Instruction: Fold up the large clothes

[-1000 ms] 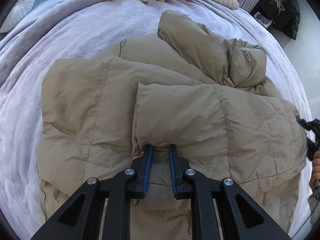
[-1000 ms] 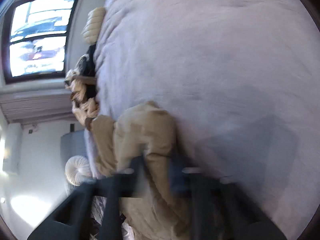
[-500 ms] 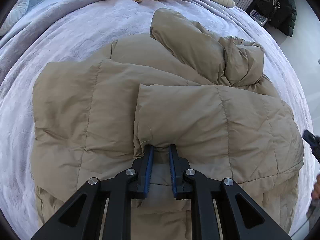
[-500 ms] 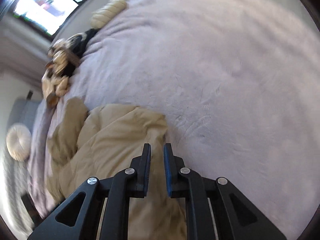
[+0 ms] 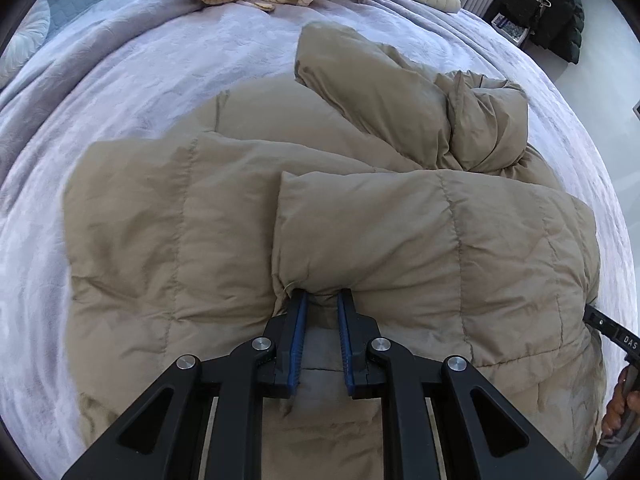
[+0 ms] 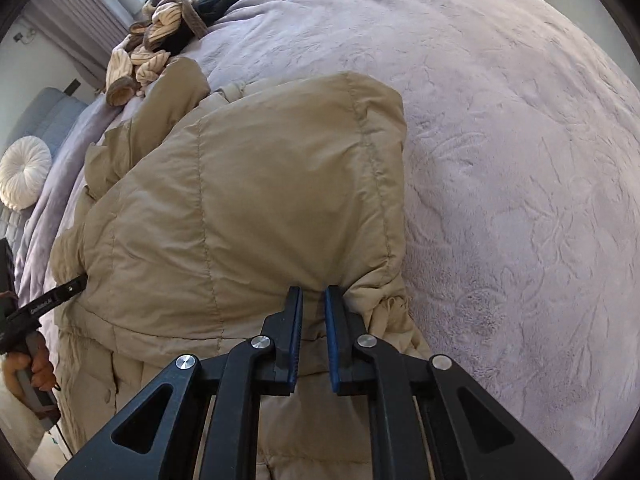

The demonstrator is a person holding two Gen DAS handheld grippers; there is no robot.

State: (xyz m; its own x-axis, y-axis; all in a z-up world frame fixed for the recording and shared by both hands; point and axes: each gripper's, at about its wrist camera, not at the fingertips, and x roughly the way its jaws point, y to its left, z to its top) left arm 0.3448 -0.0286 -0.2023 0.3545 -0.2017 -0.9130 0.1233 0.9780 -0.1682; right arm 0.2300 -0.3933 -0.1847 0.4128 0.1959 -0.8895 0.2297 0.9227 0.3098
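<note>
My left gripper (image 5: 322, 300) and right gripper (image 6: 313, 294) both clamped on the tan puffer coat's (image 5: 400, 232) folded edge on the bed (image 6: 520, 160), right just closing.

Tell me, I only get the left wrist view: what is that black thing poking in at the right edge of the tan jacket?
Observer: That is the right gripper, its pads closed on the folded edge of the jacket.
Operator: Mid-edge or near a corner?
Observer: Near the fold's right-hand corner, with bunched fabric sticking out just beside it.
Operator: Who is carrying my camera?
Observer: A left hand, fingers wrapped round a grey handle.
</note>
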